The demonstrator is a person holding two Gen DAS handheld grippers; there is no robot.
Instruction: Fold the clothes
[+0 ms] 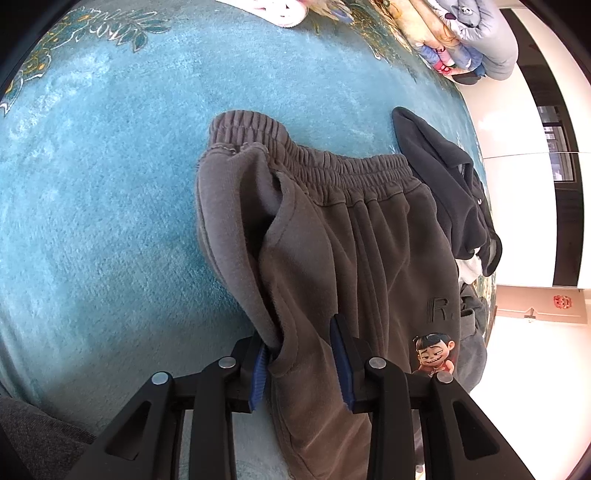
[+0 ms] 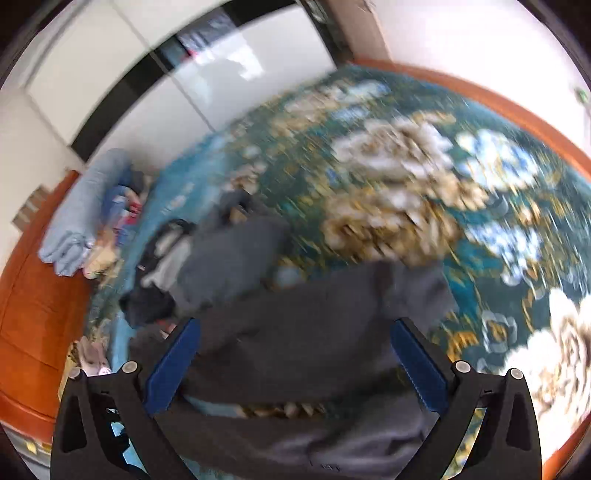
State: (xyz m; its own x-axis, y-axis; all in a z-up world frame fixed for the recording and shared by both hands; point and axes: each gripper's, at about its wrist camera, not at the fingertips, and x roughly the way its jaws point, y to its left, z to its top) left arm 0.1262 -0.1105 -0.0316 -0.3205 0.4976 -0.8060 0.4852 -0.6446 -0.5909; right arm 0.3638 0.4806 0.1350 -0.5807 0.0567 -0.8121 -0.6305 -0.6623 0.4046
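Grey-brown sweatpants (image 1: pixel 362 240) with an elastic waistband and a cartoon print lie on a teal floral bedspread (image 1: pixel 110 177). My left gripper (image 1: pixel 301 336) is shut on a fold of the pants' side near the pocket, with cloth bunched between its blue pads. In the blurred right wrist view, my right gripper (image 2: pixel 295 332) is open, its blue pads wide apart over a dark grey stretch of the pants (image 2: pixel 295 332); nothing is pinched between them.
A dark navy garment (image 1: pixel 450 192) lies just beyond the pants, also visible in the right wrist view (image 2: pixel 155 295). Folded quilts and bedding (image 1: pixel 472 33) are stacked at the bed's far end. An orange wooden bed frame (image 2: pixel 33 295) edges the bedspread (image 2: pixel 424 177).
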